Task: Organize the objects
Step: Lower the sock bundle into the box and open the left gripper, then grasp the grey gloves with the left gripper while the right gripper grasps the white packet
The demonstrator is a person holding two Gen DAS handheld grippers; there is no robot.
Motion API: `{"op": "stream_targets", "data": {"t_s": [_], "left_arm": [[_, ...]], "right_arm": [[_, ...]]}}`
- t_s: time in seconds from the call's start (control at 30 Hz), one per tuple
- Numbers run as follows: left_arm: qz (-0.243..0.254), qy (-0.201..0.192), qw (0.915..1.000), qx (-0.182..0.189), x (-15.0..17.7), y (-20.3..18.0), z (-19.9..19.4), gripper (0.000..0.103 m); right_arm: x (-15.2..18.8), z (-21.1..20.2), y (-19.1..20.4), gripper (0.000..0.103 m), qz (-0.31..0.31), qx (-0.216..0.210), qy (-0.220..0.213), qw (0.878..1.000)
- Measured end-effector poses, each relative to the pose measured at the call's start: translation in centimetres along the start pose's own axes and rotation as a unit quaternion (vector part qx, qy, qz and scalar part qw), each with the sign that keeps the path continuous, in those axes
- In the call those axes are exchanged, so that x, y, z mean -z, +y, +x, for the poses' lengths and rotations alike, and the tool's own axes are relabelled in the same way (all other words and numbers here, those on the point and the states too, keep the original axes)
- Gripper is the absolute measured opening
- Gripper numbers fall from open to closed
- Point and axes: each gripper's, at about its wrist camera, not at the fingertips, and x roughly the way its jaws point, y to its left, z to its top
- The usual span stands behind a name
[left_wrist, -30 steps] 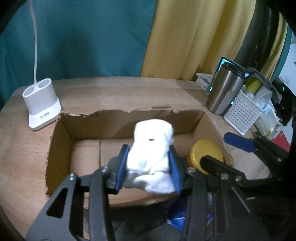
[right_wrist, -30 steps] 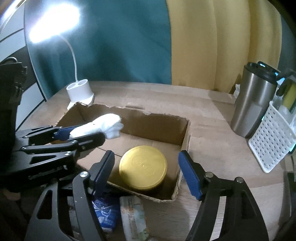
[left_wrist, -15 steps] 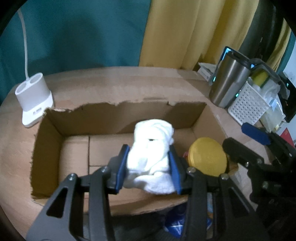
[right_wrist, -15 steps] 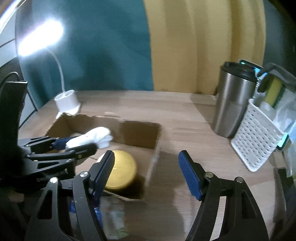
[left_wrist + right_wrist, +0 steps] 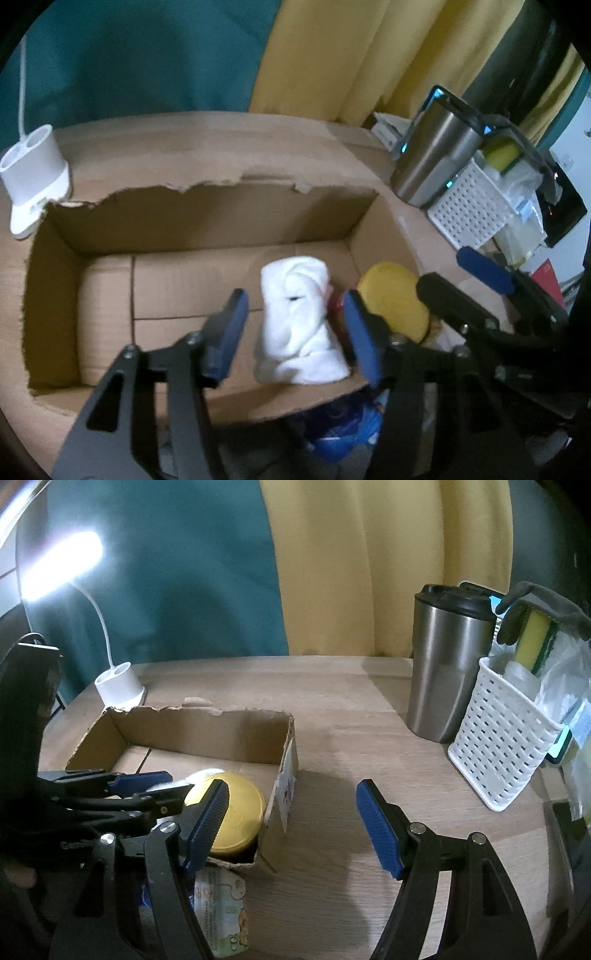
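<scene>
White rolled cloth [image 5: 299, 321] lies in cardboard box [image 5: 207, 218], beside yellow-lidded jar [image 5: 391, 295]. Left gripper [image 5: 295, 328] spread, straddling it, no contact evident. Right gripper [image 5: 291, 830] agape over desk [image 5: 351, 731]. Placing step looks complete; next: withdraw, fetch another item.

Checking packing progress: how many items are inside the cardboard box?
2: a white cloth near the front wall, and a yellow-lidded jar in the box's right front corner. Claws may hide something more.
</scene>
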Motion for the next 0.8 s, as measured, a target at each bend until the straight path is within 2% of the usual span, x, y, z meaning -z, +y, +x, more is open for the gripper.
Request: {"op": "stream_targets", "data": {"t_s": [0.2,0.6,0.7,0.73,0.8], "left_arm": [[-0.004,-0.009,1.0,-0.002,0.5,0.7,-1.4,0.058],[0.036,-0.071,0.9965,-0.023,2.0,0.6,-5.4,0.059],[0.04,-0.086,0.9952,-0.024,2.5,0.9,-6.4,0.064],[0.039,-0.09,0.9949,-0.021,2.6,1.1,-6.7,0.069],[0.038,-0.096,0.9945,-0.016,2.9,1.3,-7.3,0.07]], "right_arm": [[0.2,-0.8,0.5,0.075,-0.003,0.003,-0.002,1.0],[0.7,-3.1,2.2,0.075,-0.011,0.011,-0.009,1.0],[0.9,-3.6,2.6,0.075,-0.012,0.012,-0.009,1.0],[0.9,-3.7,2.8,0.075,-0.012,0.012,-0.008,1.0],[1.0,-4.0,3.0,0.075,-0.012,0.013,-0.008,1.0]]}}
